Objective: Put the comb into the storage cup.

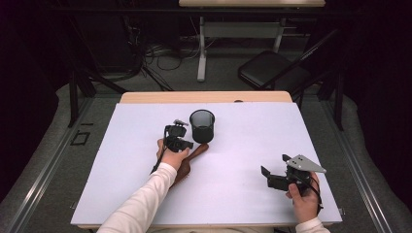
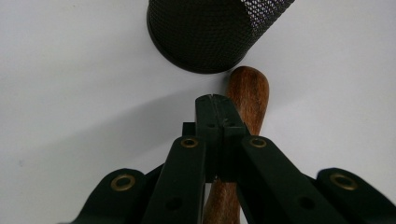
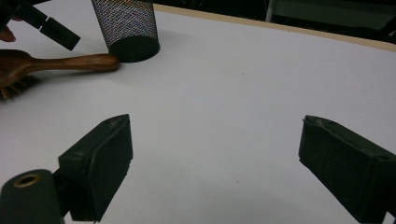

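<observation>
White table [image 1: 243,145] under us, dark room behind, folding chair [image 1: 272,70] beyond far edge. Our left gripper [image 2: 215,100]: jaws pressed together, nothing between them, hovering over wooden hairbrush [image 2: 247,93]. Brush handle runs beneath and past jaw tips, its rounded end just beside base of black mesh cup [image 2: 210,32], which stands upright right ahead of jaws. Our right gripper [image 3: 215,158]: jaws spread wide, bare table between them, brush and cup well apart, far ahead to their left.
</observation>
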`<move>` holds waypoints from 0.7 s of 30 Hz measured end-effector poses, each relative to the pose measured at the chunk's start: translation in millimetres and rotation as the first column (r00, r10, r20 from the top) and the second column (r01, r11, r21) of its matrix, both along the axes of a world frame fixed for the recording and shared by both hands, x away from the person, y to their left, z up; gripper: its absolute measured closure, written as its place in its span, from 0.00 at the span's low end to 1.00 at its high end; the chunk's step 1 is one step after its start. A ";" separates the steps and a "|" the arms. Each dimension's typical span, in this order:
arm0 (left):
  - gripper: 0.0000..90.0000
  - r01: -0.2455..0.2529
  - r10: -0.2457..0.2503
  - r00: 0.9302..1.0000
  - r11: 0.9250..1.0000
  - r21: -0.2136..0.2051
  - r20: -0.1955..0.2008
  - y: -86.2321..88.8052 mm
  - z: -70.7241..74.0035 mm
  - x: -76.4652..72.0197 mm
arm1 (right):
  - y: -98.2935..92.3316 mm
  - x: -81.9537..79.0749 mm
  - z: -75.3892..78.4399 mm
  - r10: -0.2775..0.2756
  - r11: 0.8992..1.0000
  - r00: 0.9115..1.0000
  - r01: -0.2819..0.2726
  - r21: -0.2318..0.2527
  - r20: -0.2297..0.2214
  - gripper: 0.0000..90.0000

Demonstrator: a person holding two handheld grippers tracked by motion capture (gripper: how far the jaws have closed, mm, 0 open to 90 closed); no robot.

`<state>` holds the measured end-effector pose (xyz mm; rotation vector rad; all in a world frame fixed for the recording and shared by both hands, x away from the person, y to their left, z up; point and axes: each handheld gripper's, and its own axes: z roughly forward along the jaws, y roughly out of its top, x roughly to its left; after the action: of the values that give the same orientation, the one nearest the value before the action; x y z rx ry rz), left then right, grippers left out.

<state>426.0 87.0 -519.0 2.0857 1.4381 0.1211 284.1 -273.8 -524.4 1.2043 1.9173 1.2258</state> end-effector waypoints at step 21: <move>1.00 0.079 -0.075 0.995 0.995 0.065 -0.062 -32.5 -9.7 0.2 | -0.8 -0.3 0.2 0.001 1.000 1.000 -0.001 0.009 -0.004 0.11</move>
<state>426.1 54.5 -528.6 2.2137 1.4040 0.0781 283.8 -274.7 -524.1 1.2116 1.9170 1.2347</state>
